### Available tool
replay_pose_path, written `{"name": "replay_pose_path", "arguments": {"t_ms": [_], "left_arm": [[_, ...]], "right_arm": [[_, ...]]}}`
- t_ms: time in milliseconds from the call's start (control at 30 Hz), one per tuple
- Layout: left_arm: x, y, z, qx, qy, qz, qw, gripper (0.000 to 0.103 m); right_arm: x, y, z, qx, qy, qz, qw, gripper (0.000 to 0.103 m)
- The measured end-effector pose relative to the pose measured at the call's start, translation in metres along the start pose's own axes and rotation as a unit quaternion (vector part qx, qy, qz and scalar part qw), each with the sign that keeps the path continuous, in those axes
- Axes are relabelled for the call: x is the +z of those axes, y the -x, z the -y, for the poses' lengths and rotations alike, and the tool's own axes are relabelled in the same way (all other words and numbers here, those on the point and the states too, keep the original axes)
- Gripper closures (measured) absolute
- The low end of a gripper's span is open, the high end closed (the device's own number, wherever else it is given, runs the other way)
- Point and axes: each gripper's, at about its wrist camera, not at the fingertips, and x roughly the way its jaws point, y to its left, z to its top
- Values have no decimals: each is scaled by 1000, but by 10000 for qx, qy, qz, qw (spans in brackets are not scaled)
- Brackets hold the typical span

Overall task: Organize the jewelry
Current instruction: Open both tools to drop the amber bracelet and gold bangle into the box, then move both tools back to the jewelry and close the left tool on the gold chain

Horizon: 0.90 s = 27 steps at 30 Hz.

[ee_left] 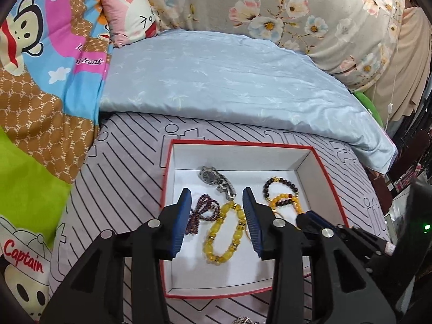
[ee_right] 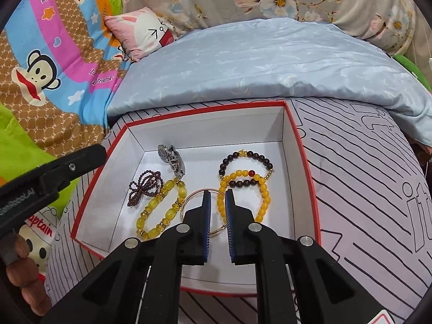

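Note:
A red-rimmed white box [ee_left: 307, 162] [ee_right: 302, 145] lies on the bed and holds a silver watch [ee_left: 218, 179] [ee_right: 172, 159], a dark purple bead string [ee_left: 201, 213] [ee_right: 144, 186], a yellow bead bracelet [ee_left: 226, 237] [ee_right: 162, 210], a dark bead bracelet [ee_left: 280, 185] [ee_right: 245, 159], an amber bead bracelet [ee_right: 259, 191] and a thin gold bangle [ee_right: 194, 198]. My left gripper [ee_left: 217, 202] is open above the yellow bracelet. My right gripper [ee_right: 217, 198] hovers over the bangle with its jaws a narrow gap apart, gripping nothing; it also shows in the left wrist view [ee_left: 310, 221].
The box sits on a striped grey sheet [ee_right: 364, 175]. A light blue quilt [ee_left: 229, 81] lies behind it, with a floral quilt [ee_left: 297, 8], a pink pillow [ee_left: 129, 13] and a cartoon monkey blanket [ee_left: 40, 67]. A silvery item [ee_left: 244, 320] peeks in at the bottom edge.

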Motion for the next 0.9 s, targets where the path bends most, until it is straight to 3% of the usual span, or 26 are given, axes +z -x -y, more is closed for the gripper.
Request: {"name": "replay_pose_path", "arguments": {"t_ms": [300, 900], "left_arm": [[-18, 14, -2, 288, -131, 100, 9994, 65], [-64, 53, -4, 193, -96, 34, 9998, 65]], "right_arm": [[-14, 26, 4, -9, -77, 133, 9999, 91], [-62, 80, 5, 6, -152, 189, 9997, 89]]}}
